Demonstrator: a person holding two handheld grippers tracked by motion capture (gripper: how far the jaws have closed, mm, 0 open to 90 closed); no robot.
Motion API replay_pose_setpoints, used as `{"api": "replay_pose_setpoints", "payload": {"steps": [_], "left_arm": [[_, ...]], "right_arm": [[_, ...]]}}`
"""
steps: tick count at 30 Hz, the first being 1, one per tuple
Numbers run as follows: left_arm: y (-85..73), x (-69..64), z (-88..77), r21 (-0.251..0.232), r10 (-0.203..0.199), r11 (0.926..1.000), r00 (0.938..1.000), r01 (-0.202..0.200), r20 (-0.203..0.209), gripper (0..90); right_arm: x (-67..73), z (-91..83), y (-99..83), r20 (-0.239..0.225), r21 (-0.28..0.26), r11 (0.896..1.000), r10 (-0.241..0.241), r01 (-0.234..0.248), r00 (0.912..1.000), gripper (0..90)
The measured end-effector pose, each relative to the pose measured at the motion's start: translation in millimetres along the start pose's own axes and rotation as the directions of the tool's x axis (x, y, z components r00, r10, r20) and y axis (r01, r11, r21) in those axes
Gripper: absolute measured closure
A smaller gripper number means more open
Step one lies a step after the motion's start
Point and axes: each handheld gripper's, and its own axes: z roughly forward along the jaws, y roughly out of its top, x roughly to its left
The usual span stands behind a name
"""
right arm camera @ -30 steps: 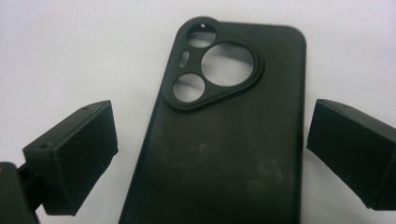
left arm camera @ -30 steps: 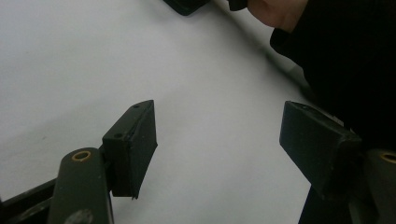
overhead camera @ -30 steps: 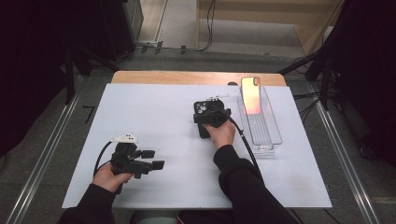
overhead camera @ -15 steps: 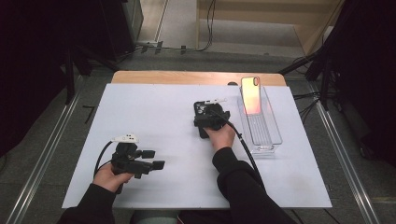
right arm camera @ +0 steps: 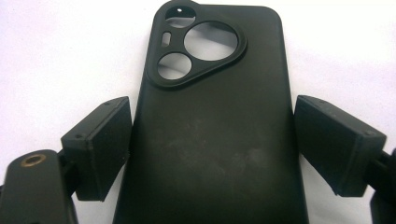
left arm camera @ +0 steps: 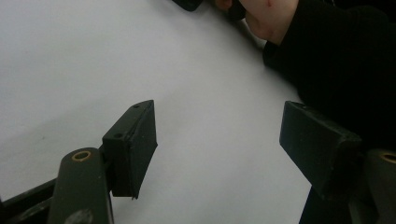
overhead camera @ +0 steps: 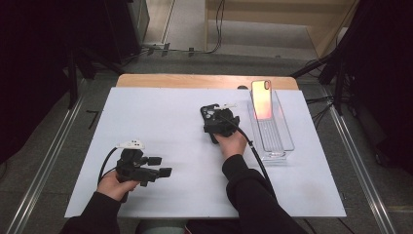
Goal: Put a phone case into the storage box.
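A black phone case (right arm camera: 210,140) lies flat on the white table top (overhead camera: 160,112), back up, with its camera cut-outs pointing away from me. My right gripper (right arm camera: 212,149) straddles it, and its jaws have just been closing; both pads now meet the case's long edges. In the high view this gripper (overhead camera: 214,118) sits right of centre with the case (overhead camera: 209,111) poking out beyond it. My left gripper (overhead camera: 163,165) rests near the front left, jaws apart and pointing right. In its own view the left gripper (left arm camera: 217,140) has only bare table between the pads.
A clear plastic tray (overhead camera: 275,141) stands at the right, with a phone (overhead camera: 262,100) with a glowing orange-pink face leaning upright at its far end. A wooden strip (overhead camera: 195,80) borders the table's back edge. Cables (overhead camera: 258,161) trail from both grippers.
Both hands have stayed where they were over the case and at the front left. No movement of the case or the phone in the tray is visible.
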Motion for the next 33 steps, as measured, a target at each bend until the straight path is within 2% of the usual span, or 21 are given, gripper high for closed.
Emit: {"api": "replay_pose_setpoints", "payload": {"steps": [8, 12, 17, 19, 25, 33], "left_arm": [[0.1, 0.2, -0.1, 0.000, -0.001, 1.0000, 1.0000, 0.001, 0.000, 27.3], [0.3, 0.4, -0.1, -0.001, -0.003, 1.0000, 1.0000, 0.003, 0.000, 27.3], [0.8, -0.2, -0.2, -0.002, -0.004, 1.0000, 1.0000, 0.004, -0.002, 27.3], [1.4, -0.4, -0.2, -0.002, -0.009, 1.0000, 1.0000, 0.009, 0.004, 27.3], [3.1, -1.0, 0.4, -0.009, -0.024, 0.9997, 0.9997, 0.024, 0.010, 27.3], [6.6, -2.4, 2.6, -0.015, -0.022, 0.9996, 0.9998, 0.022, 0.004, 27.3]], "right_arm": [[-8.7, -4.7, 4.5, -0.061, 0.020, 0.999, 0.033, -0.032, 0.9976, 13.6], [-10.1, -12.4, 9.1, -0.072, 0.014, 1.000, 0.013, -0.012, 0.9973, 13.6], [-9.9, -26.7, 16.7, -0.123, 0.011, 1.000, 0.019, -0.018, 0.9923, 13.6], [-10.0, -32.7, 19.0, -0.155, 0.008, 1.000, 0.025, -0.024, 0.9876, 13.6], [-8.2, -52.3, 21.3, -0.200, 0.009, 1.000, -0.020, 0.023, 0.9796, 13.6], [-10.2, -78.6, 20.9, -0.267, 0.009, 1.000, -0.016, 0.019, 0.9635, 13.6]]}}
